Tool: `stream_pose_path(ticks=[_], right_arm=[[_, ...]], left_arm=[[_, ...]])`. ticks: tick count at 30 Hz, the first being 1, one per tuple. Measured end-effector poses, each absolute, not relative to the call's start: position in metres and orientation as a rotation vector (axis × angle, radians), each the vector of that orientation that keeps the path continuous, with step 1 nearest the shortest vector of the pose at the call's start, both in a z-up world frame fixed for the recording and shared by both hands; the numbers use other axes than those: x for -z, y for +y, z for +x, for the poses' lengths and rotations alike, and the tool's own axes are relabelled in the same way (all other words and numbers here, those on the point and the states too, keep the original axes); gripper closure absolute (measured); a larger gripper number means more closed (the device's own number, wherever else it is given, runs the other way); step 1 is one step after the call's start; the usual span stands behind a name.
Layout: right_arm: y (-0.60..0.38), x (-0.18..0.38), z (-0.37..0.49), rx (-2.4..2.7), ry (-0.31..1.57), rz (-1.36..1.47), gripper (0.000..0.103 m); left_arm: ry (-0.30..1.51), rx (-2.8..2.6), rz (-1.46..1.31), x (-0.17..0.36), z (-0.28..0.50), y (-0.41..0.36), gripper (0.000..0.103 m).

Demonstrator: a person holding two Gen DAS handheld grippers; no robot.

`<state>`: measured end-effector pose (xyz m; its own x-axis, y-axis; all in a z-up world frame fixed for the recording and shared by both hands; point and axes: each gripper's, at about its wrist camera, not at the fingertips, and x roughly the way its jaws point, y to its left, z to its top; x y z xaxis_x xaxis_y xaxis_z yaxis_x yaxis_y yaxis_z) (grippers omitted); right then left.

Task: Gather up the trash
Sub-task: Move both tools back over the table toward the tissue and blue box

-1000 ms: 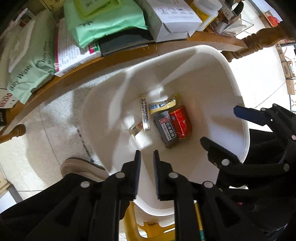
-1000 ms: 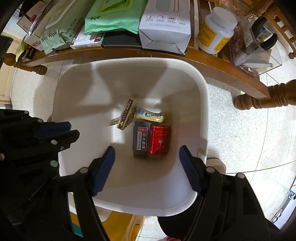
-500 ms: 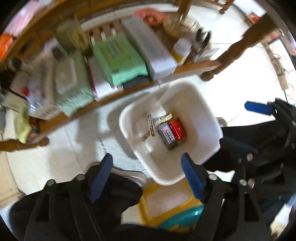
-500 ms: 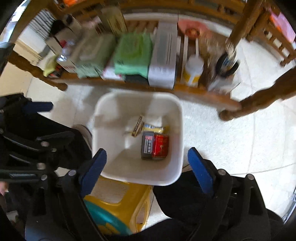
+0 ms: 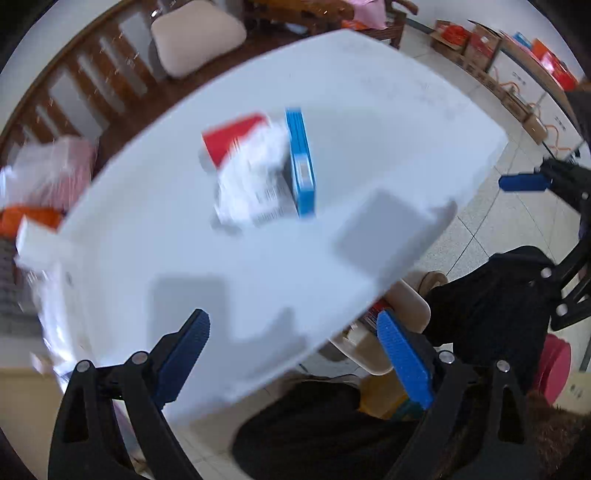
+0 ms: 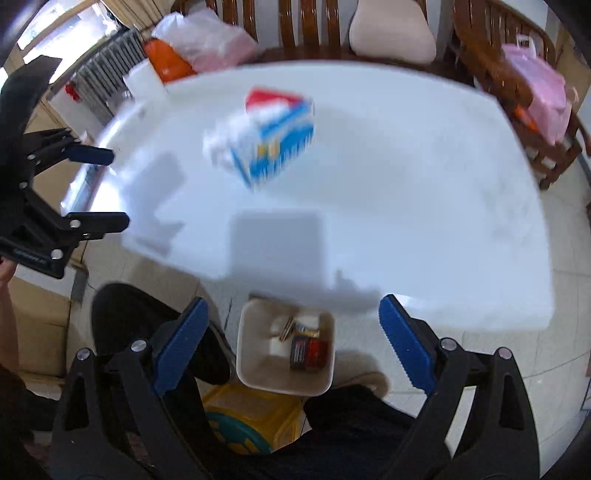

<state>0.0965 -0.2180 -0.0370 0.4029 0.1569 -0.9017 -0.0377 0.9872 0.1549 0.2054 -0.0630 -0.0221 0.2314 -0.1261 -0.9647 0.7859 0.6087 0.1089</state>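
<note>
On the white table [image 5: 369,122] lies a blurred heap: a blue and white box [image 5: 301,162], crumpled white paper [image 5: 255,177] and a red item [image 5: 231,138]. The heap also shows in the right wrist view [image 6: 273,140]. A white trash bin [image 6: 247,354] stands on the floor below the table edge, holding a red and black pack [image 6: 308,354] and wrappers. My left gripper [image 5: 295,350] is open and empty above the table's near edge. My right gripper [image 6: 291,332] is open and empty above the bin.
Wooden chairs [image 6: 310,22] with a beige cushion [image 6: 391,33] stand behind the table. Pink bags [image 6: 539,85] hang at the right. A yellow and teal stool [image 6: 243,421] sits near the bin. A person's dark-clothed legs [image 6: 354,432] are below.
Both grippers have risen from inside the bin to above the table. The left gripper has opened wide. The view now shows the tabletop heap instead of the shelf.
</note>
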Motion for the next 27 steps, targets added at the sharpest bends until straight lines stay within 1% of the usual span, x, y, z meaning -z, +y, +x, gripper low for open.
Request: stream_pose_path(ticks=[2, 5, 10, 19, 27], right_arm=[[-0.224, 0.011, 0.112, -0.113, 1.135, 0.107, 0.011], [-0.225, -0.012, 0.129, -0.093, 1.114, 0.086, 0.011], [-0.225, -0.027, 0.16, -0.101, 1.122, 0.078, 0.011], [-0.218, -0.024, 0.198, -0.135, 1.164, 0.094, 0.011], [-0.206, 0.001, 0.221, -0.138, 1.214, 0.11, 0.011]], left_arm=[[1.134, 0.716, 0.732, 0.001, 0.222, -0.072, 0.013], [1.122, 0.702, 0.759, -0.011, 0.245, -0.081, 0.013], [1.116, 0.731, 0.815, -0.011, 0.273, -0.094, 0.013], [1.17, 0.767, 0.835, 0.013, 0.311, -0.11, 0.013], [1.199, 0.797, 0.841, 0.04, 0.331, -0.12, 0.013]])
